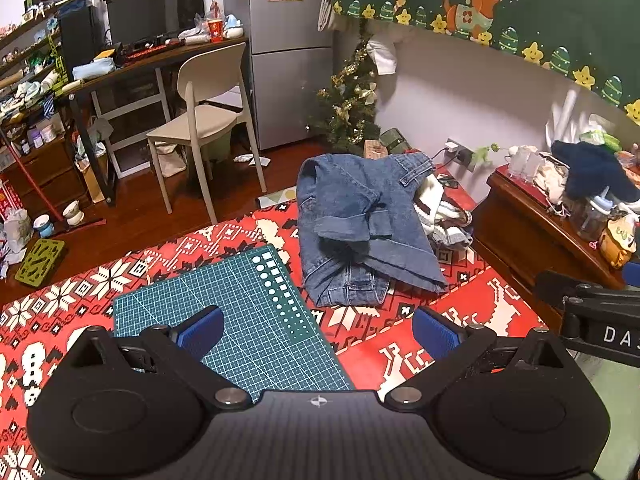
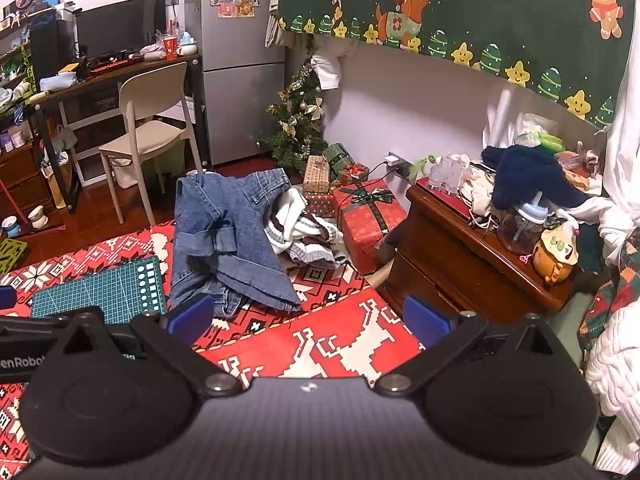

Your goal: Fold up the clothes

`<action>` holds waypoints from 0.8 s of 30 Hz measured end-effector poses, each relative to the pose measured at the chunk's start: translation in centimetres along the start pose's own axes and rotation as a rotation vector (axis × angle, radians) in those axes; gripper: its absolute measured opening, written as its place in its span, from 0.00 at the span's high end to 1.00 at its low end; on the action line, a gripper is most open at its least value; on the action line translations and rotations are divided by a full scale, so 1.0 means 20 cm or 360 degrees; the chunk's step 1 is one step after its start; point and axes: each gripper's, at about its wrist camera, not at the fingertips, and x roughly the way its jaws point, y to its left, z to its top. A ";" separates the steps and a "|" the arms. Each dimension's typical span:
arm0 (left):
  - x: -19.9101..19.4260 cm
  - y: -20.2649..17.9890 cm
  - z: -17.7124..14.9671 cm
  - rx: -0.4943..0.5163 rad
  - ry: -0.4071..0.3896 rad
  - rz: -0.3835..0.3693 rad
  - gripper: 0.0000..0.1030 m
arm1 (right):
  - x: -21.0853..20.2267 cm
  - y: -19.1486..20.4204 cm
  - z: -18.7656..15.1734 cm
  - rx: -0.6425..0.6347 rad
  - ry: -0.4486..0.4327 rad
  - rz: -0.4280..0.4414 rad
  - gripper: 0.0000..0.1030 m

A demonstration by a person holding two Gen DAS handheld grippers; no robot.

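A pair of blue jeans (image 1: 360, 224) lies crumpled in a loose heap on the red patterned bed cover (image 1: 460, 312), with a cuffed leg folded across the top. The right wrist view shows the same jeans (image 2: 228, 240) left of centre. My left gripper (image 1: 320, 334) hovers open over the cover, short of the jeans, nothing between its blue pads. My right gripper (image 2: 306, 318) is open too, just in front of the jeans' near edge, holding nothing. A white and brown striped knit garment (image 2: 304, 228) lies bunched behind the jeans on the right.
A green cutting mat (image 1: 244, 316) lies on the cover to the left of the jeans. A dark wooden nightstand (image 2: 472, 256) crowded with bottles stands right of the bed. Wrapped gift boxes (image 2: 368, 220) and a small Christmas tree (image 2: 300, 120) stand behind. A beige chair (image 1: 204, 120) stands by the desk.
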 end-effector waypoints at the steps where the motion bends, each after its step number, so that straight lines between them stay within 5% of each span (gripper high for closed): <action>1: 0.00 0.00 0.00 0.0002 -0.0004 0.0001 0.01 | 0.00 0.00 0.00 -0.0002 -0.0002 0.0000 0.01; 24: 0.09 -0.03 -0.03 0.0061 -0.0040 0.0069 0.02 | 0.12 0.02 -0.04 -0.0106 -0.0018 -0.0019 0.01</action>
